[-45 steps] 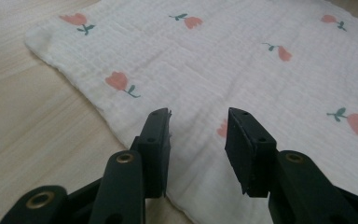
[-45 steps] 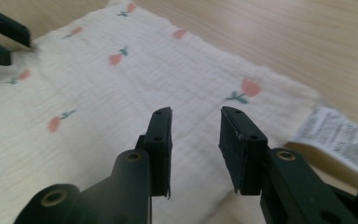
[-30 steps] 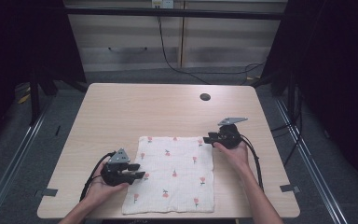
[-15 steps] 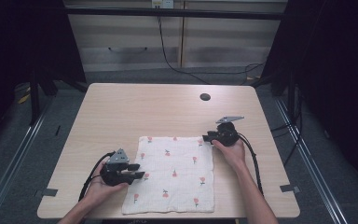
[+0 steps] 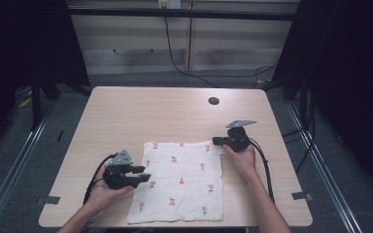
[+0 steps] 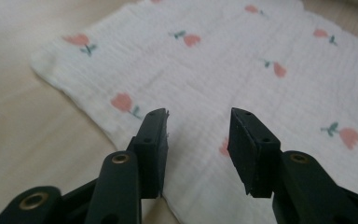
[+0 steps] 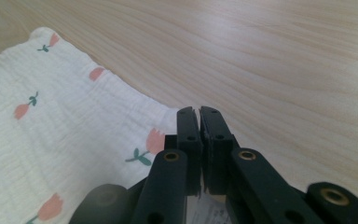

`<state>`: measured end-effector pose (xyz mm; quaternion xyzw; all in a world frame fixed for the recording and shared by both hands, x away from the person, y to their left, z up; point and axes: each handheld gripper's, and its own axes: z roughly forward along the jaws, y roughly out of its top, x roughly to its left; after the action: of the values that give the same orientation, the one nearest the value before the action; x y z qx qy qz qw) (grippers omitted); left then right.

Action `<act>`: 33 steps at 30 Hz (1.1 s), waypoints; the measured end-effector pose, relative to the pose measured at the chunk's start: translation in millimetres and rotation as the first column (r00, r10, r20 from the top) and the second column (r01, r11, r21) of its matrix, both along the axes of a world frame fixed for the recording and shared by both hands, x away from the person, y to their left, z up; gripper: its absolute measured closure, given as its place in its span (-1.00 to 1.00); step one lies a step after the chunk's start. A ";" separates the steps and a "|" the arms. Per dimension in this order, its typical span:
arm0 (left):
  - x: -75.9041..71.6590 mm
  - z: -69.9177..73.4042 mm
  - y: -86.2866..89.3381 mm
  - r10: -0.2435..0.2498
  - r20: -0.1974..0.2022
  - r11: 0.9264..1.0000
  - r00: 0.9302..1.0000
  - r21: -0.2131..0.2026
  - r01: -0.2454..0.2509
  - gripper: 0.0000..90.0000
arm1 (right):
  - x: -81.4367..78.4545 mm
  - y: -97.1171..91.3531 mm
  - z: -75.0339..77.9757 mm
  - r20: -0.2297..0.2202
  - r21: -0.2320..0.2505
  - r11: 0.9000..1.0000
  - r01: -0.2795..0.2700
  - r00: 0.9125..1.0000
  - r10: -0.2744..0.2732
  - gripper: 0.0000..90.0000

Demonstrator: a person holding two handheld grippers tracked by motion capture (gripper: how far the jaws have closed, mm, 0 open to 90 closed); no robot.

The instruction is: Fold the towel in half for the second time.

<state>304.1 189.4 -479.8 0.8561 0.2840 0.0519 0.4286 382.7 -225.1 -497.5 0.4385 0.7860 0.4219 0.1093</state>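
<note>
a white, square, crinkled muslin cloth printed with small pink tulips (image 5: 179, 179) lies spread flat on the pale wooden tabletop (image 5: 141, 116), towards its near edge and roughly centred between the person's two hands, which suits a job worked from opposite sides at once. the left tongs (image 5: 143, 175) sit at the cloth's left edge about halfway along it, jaws parted and pointing right over the fabric; in the left gripper view (image 6: 198, 140) the two black pads stand well apart with the cloth's border running beneath them, so they look released and poised to bite the hem rather than gripping anything. the right tongs (image 5: 217, 141) rest at the far right corner of the cloth, aimed left; in the right gripper view (image 7: 199, 126) the jaws are pressed together with hardly a slit between them, directly above the corner of the fabric, though whether a bit of cloth is pinched between them i cannot tell, since the tips hide that spot. the likely reason for this arrangement is a fold or a lift: one corner taken on the right, the opposite edge about to be taken on the left. a small dark round hole (image 5: 213, 101) sits in the tabletop well beyond the cloth, out of the way.
</note>
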 end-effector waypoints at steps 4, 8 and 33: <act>29.4 12.7 -1.1 0.067 0.045 0.997 0.997 -0.039 -0.065 0.32 | -2.0 -2.4 2.3 -0.002 0.011 1.000 0.001 1.000 -0.001 0.95; 50.7 12.9 -4.8 0.104 0.033 0.994 0.994 -0.034 -0.103 0.34 | -4.0 -3.2 3.1 -0.001 0.012 1.000 -0.001 1.000 0.001 0.95; 109.7 -25.8 -21.7 0.149 0.013 0.985 0.989 0.091 -0.149 0.67 | -8.4 -6.7 -5.9 -0.009 0.030 0.999 0.024 1.000 -0.024 0.95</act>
<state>413.8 167.8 -505.6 0.8510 0.3434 0.0995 0.3847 374.3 -231.8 -503.4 0.4514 0.7747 0.4305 0.1040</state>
